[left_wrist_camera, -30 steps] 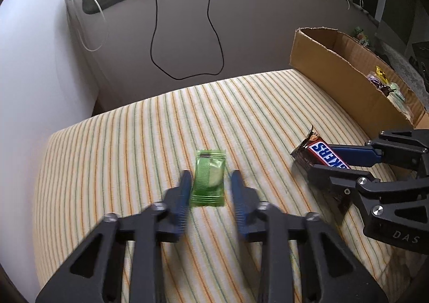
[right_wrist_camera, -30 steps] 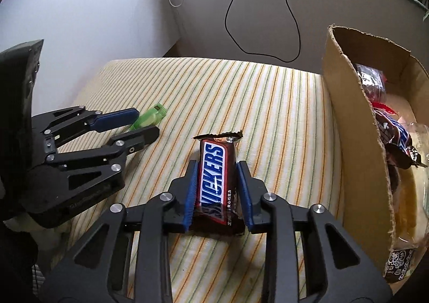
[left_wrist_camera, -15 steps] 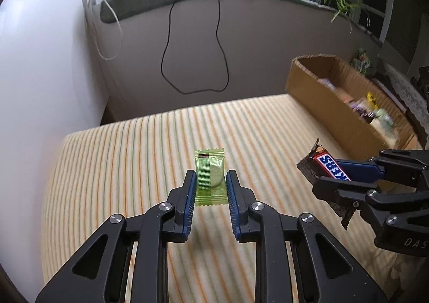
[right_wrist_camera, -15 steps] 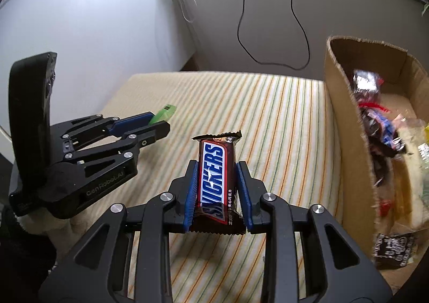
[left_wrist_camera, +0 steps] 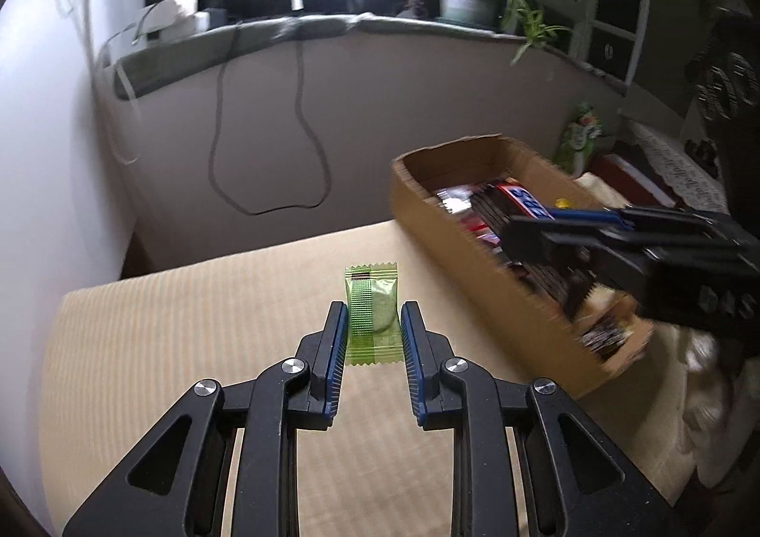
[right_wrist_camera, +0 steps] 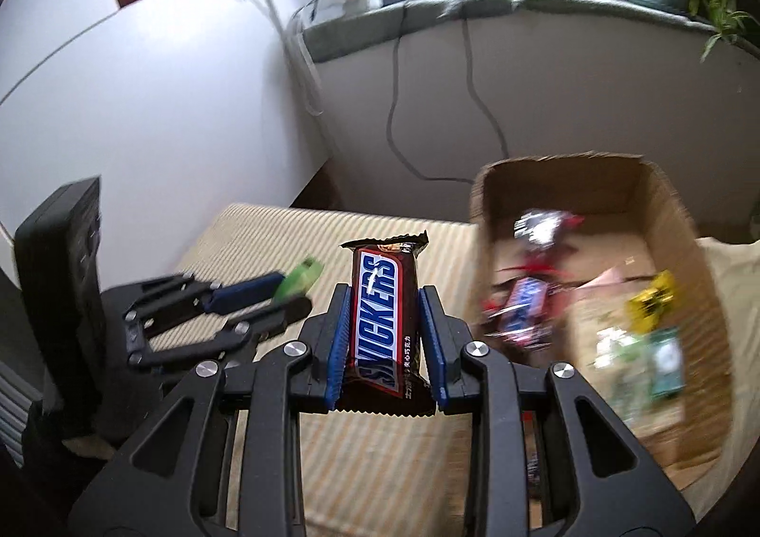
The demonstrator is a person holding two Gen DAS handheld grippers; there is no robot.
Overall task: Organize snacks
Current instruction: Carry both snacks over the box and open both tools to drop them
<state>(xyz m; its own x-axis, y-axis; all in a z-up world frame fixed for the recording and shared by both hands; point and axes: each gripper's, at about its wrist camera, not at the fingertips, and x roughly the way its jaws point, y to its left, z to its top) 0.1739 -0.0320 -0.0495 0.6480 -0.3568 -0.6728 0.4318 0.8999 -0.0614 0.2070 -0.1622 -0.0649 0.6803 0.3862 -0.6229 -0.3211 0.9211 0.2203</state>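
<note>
The left gripper (left_wrist_camera: pixel 369 337) holds a small green snack packet (left_wrist_camera: pixel 371 314) upright between its blue-padded jaws, clear above the striped desk (left_wrist_camera: pixel 190 323). The right gripper (right_wrist_camera: pixel 385 342) is clamped on a Snickers bar (right_wrist_camera: pixel 383 323), label facing the camera, also lifted off the desk. In the left view, the Snickers bar sits above the near wall of the open cardboard box (left_wrist_camera: pixel 498 299). The box stands at the desk's right side and already contains a jumble of wrapped snacks (right_wrist_camera: pixel 522 313), blurred here.
</note>
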